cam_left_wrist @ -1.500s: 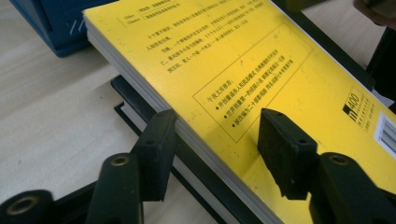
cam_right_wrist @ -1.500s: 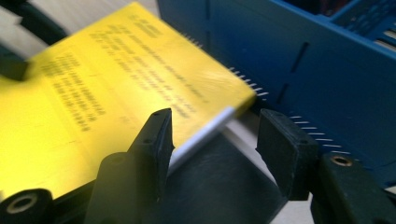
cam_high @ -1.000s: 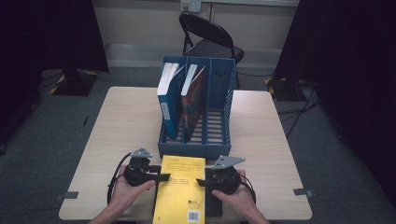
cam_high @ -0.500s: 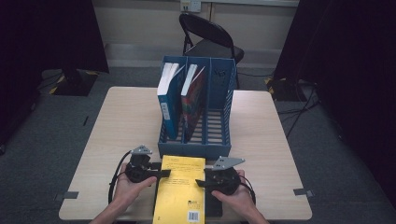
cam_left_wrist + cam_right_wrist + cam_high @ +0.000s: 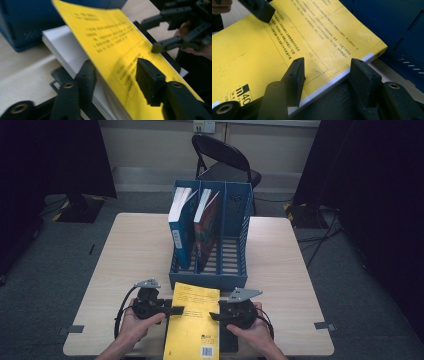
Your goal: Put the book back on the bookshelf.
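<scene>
Dark curtains ring a carpeted room; we work at a pale wooden table [image 5: 125,250], a folding chair [image 5: 225,162] beyond it at 12 o'clock. Going left to right: our left gripper [image 5: 167,310] sits at 9 o'clock of the yellow book [image 5: 194,320], one jaw over the cover and one under the page block, and its jaws have just been closing. In the left gripper view the cover [image 5: 117,47] lifts off the white pages [image 5: 65,50] while the pads stand short of a squeeze, so we read it as open around that edge. The book lies flat at 6 o'clock of the blue file rack [image 5: 210,272], which already stands two books upright, third slot free, likely this one's place. Our right gripper [image 5: 216,316] at 3 o'clock straddles the opposite edge, jaws apart, pads not clearly pressing. Both sides are bracketed, presumably so the soft book can come up level without sagging.
</scene>
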A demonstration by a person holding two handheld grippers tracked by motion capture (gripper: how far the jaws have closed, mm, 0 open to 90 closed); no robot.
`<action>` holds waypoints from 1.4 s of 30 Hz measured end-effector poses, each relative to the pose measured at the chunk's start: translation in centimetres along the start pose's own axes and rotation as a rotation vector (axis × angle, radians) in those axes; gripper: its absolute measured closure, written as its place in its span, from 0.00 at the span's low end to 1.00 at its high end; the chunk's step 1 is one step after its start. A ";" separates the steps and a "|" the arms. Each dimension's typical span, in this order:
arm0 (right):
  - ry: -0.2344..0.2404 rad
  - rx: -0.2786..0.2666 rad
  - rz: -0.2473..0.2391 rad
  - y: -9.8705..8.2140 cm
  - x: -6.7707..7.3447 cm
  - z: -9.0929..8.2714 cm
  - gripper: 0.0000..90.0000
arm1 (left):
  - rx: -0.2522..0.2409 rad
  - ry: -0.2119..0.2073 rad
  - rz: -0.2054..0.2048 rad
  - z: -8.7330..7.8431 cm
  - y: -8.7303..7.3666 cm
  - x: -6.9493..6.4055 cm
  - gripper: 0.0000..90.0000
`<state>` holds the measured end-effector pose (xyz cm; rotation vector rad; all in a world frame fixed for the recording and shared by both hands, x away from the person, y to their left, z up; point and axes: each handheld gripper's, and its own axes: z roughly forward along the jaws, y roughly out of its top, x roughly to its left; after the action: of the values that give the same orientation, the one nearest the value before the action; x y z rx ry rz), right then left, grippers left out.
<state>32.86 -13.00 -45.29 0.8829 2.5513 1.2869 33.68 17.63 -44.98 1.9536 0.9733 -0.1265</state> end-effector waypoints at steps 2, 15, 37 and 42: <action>-0.001 -0.001 -0.001 0.0 0.0 0.0 0.51 | 0.007 -0.013 -0.002 0.0 0.0 -0.2 0.54; 0.003 -0.004 0.005 0.0 -0.1 0.0 0.51 | 0.032 -0.149 -0.026 1.9 -0.1 -1.0 0.70; 0.061 0.022 0.050 -0.5 0.0 -0.2 0.31 | -0.042 -0.135 0.081 1.1 -0.5 -2.1 0.85; 0.082 0.011 0.057 -0.5 0.0 -0.2 0.28 | -0.064 -0.142 0.122 0.9 -0.6 -2.4 0.85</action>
<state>32.59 -13.39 -45.54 0.9297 2.6156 1.3529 31.89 15.66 -44.82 1.9118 0.7550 -0.1603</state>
